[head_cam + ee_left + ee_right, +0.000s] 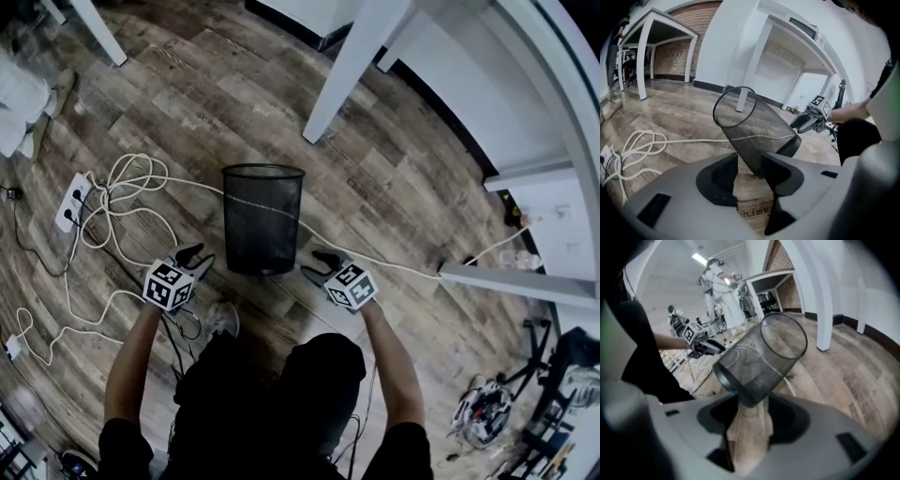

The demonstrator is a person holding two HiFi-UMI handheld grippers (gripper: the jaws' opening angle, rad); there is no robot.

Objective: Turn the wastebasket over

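Currently the black wire-mesh wastebasket (262, 220) stands upright; left gripper (195, 258) and right gripper (316, 264) flank its base, jaws apart.

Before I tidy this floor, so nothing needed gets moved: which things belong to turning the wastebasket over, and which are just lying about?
For the job: black mesh wastebasket, left gripper, right gripper.
Lying about: white cable, power strip, white table leg.

Prob. a lab: white desks (347, 70), loose cables (105, 211) on floor (187, 84) (pwr strip (71, 202) too).
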